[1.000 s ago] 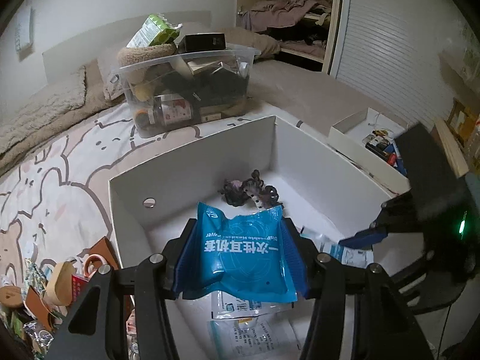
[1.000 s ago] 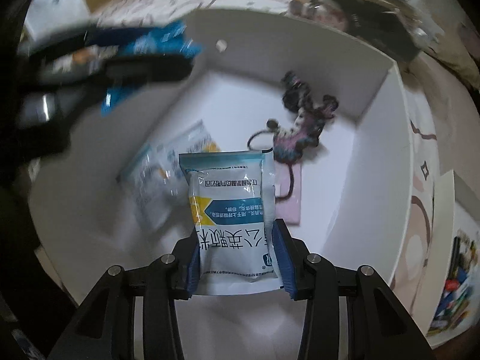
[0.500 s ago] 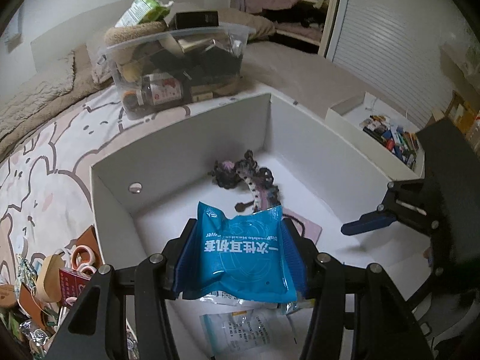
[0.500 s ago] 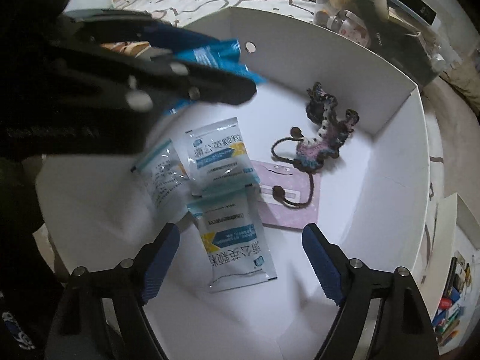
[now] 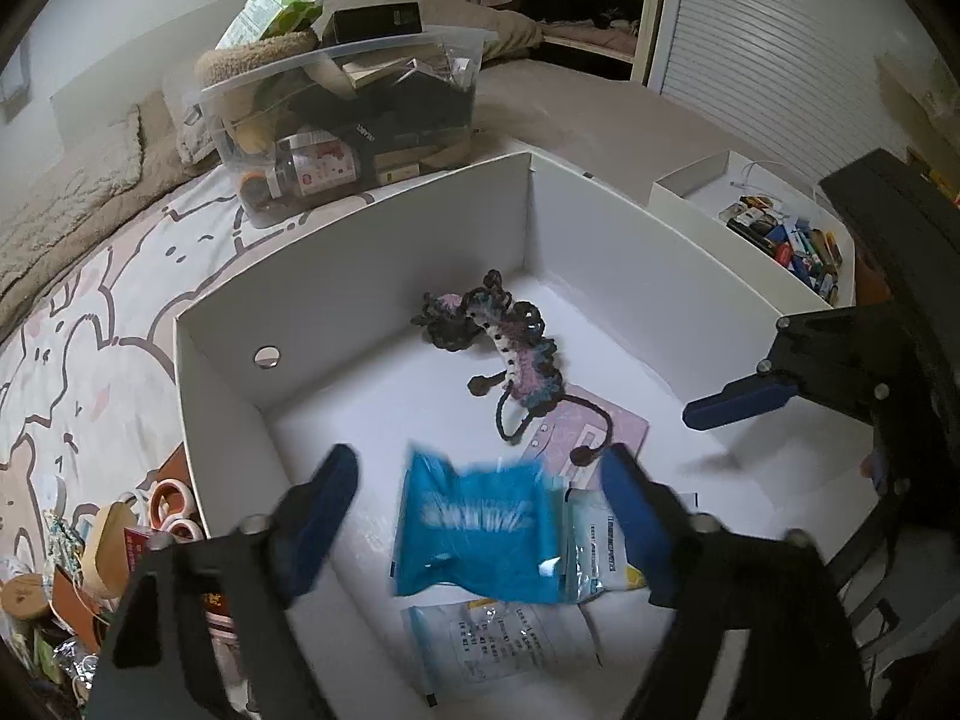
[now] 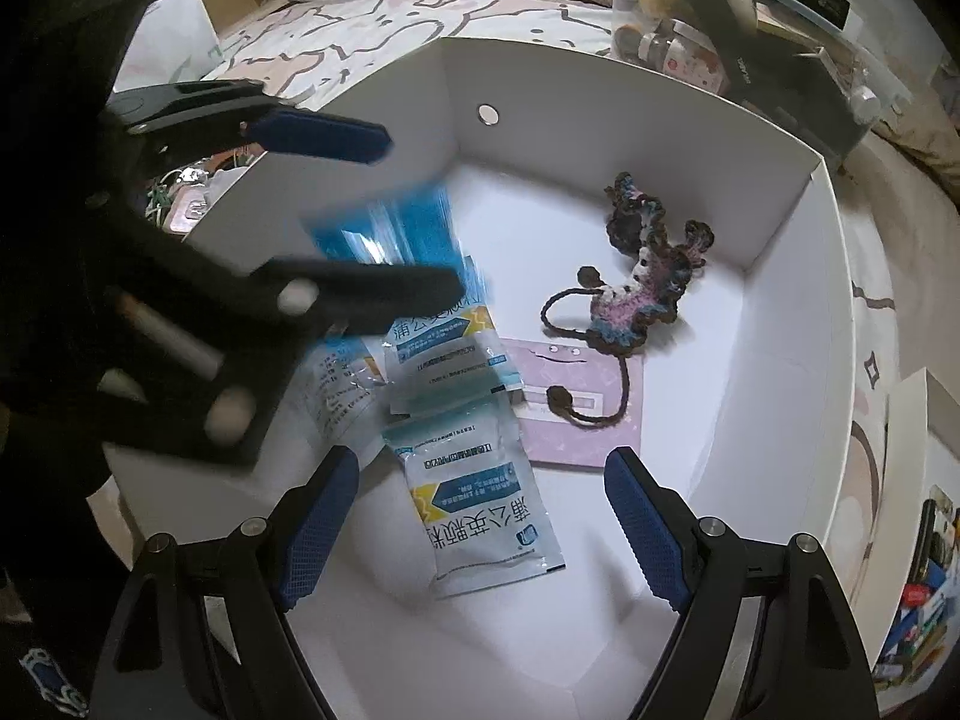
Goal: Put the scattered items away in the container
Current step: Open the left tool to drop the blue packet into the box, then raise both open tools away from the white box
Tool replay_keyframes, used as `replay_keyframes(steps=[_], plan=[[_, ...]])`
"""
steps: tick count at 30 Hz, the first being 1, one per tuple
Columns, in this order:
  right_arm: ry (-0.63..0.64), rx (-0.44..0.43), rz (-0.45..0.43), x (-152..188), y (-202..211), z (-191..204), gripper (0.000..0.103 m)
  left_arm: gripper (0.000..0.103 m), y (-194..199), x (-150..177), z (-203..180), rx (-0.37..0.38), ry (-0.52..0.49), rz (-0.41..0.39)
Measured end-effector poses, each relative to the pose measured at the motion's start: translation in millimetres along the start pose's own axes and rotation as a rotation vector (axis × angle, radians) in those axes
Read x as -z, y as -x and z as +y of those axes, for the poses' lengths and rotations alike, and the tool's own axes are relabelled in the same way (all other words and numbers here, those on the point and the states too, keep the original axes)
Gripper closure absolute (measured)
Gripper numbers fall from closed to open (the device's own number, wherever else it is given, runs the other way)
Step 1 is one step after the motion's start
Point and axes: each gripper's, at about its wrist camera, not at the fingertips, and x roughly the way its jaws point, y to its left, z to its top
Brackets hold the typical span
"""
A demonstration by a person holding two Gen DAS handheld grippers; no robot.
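The white box (image 5: 372, 252) sits on the bed and also shows in the right wrist view (image 6: 780, 300). My left gripper (image 5: 486, 516) is open above it. A blue packet (image 5: 474, 534), blurred, is loose between its fingers over the box floor; it also shows in the right wrist view (image 6: 390, 228). My right gripper (image 6: 480, 522) is open and empty over a white and blue sachet (image 6: 486, 516) lying flat. Also inside are a crocheted charm (image 5: 510, 348), a pink card (image 6: 576, 408) and more sachets (image 5: 498, 636).
Scattered small items (image 5: 102, 558) lie on the patterned bedsheet left of the box. A clear bin (image 5: 342, 120) full of things stands behind it. A white tray of small colourful items (image 5: 780, 234) sits to the right.
My left gripper has opened and let go of the blue packet, which is dropping into the box. My right gripper let go of its sachet earlier and stays open.
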Motion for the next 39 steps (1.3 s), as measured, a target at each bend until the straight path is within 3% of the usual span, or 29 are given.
replay_keyframes(steps=[19,26,28,29,30,39], plan=[[-0.008,-0.004,-0.005,-2,1,0,0.019,0.017,2,6,4,0.031,0.024,0.002],[-0.024,-0.005,-0.053,-6,11,-1,0.019,0.016,3,5,7,0.036,0.036,-0.007],[-0.051,0.014,-0.076,-7,14,-6,0.010,0.008,3,6,7,0.028,0.035,-0.009],[-0.066,0.023,-0.078,-7,13,-8,0.002,0.006,4,6,8,0.028,0.040,-0.012],[-0.077,0.027,-0.076,-7,12,-10,0.000,0.006,5,6,9,0.027,0.044,-0.014],[-0.077,0.030,-0.066,-7,9,-10,0.000,0.001,11,11,17,0.002,0.053,-0.012]])
